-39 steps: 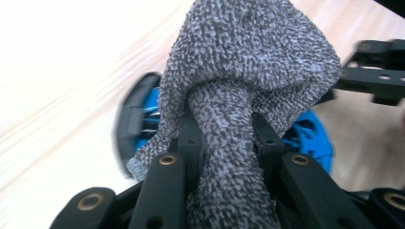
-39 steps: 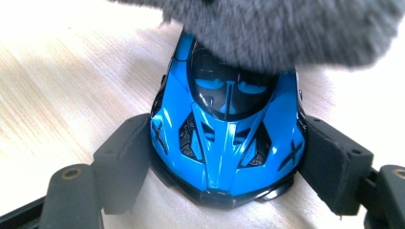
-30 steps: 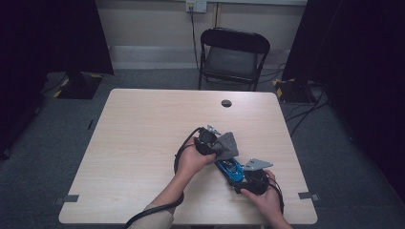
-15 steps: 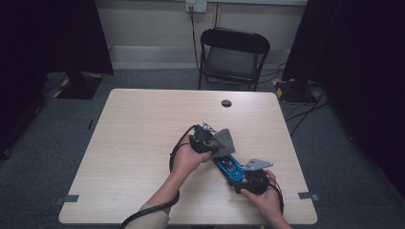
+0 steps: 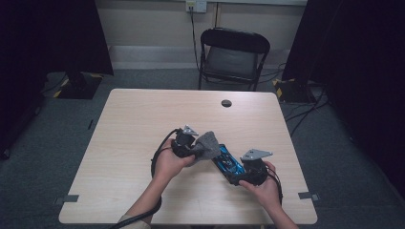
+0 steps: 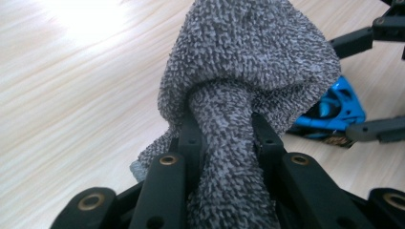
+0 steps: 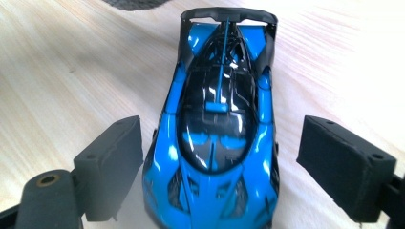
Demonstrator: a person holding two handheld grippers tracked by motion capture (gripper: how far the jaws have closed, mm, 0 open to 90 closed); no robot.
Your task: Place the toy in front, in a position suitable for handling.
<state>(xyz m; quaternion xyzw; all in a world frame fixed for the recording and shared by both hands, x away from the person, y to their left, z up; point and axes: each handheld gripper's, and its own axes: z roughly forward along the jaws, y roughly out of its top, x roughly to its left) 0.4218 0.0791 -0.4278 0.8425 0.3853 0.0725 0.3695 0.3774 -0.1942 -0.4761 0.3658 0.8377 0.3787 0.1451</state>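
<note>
Left gripper [image 6: 222,143] clamps nubby grey cloth [image 6: 248,62] beside glossy blue car [image 7: 219,124]; right gripper [image 7: 219,167] just opened wide, car between, untouched.

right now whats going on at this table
A person works with a gripper in each hand. The left gripper is clamped on a bunched grey cloth, held close to a blue toy car on the wooden table. The right gripper has just been opening: its pads stand clear on either side of the car, not pressing it.
</note>
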